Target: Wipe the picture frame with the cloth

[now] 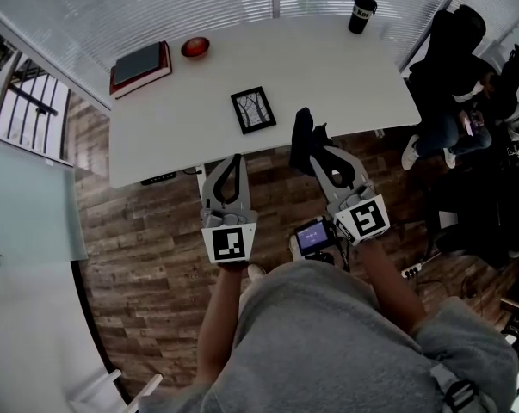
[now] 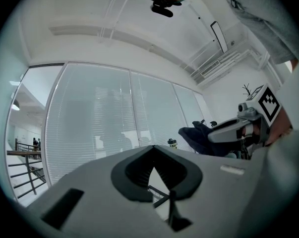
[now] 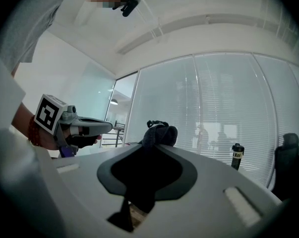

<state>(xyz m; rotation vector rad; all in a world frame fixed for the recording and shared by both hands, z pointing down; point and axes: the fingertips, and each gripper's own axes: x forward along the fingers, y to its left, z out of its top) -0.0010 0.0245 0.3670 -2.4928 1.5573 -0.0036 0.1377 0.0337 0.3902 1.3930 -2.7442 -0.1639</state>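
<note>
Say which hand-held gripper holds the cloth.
The right hand-held gripper: its jaws are shut on the dark cloth, which sticks out past them. The left hand-held gripper is shut too, with nothing between its jaws.

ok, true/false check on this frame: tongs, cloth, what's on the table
1. The right tongs grip the dark cloth. True.
2. The left tongs are open. False: shut, nothing between them.
3. The picture frame is on the white table. True.
4. The cloth touches the picture frame. False: it is held clear of it, by the table's near edge.
5. The red bowl rests on top of the books. False: it stands on the table beside them.
</note>
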